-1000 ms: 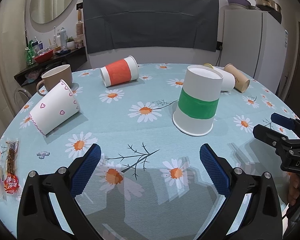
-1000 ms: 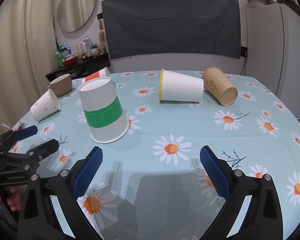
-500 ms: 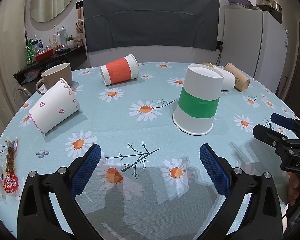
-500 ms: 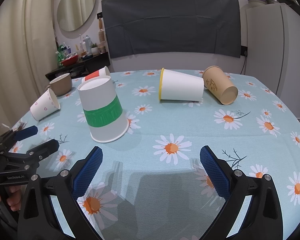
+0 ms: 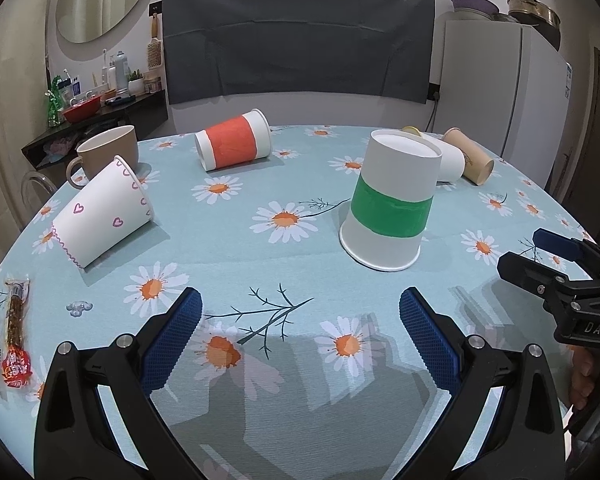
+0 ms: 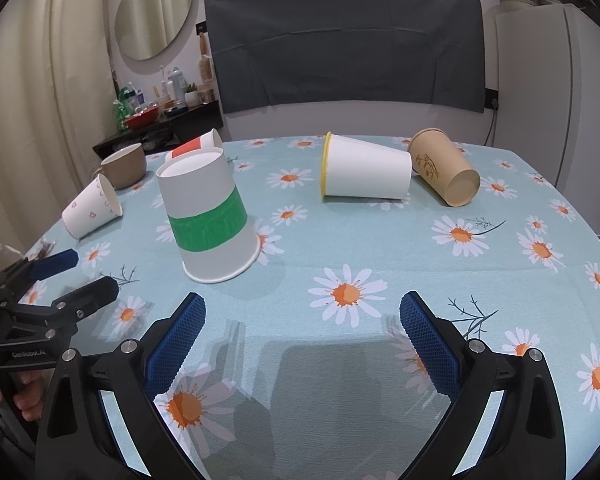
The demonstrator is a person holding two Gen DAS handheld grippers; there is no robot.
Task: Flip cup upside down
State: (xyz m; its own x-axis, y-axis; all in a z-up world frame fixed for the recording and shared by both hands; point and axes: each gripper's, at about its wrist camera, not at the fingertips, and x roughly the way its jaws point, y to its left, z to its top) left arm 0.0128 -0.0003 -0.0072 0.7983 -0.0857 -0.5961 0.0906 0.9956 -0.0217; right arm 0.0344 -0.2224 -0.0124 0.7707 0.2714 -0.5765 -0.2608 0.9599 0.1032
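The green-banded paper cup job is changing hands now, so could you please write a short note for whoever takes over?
Left hand-held gripper: open, empty, short of the cups.
Right hand-held gripper: open, empty.
Green-banded white paper cup stands mouth down on the daisy-print tablecloth: apparently done.
Heart-print white paper cup, orange-banded paper cup, yellow-rimmed white paper cup and brown paper cup lie on their sides, possibly left.

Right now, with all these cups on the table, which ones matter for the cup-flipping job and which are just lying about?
Part of the job:
- green-banded cup, already standing mouth down
- left gripper and right gripper, both open and empty

Just lying about:
- heart cup, orange-banded cup, yellow-rimmed cup, brown paper cup, all on their sides
- brown mug
- snack packets
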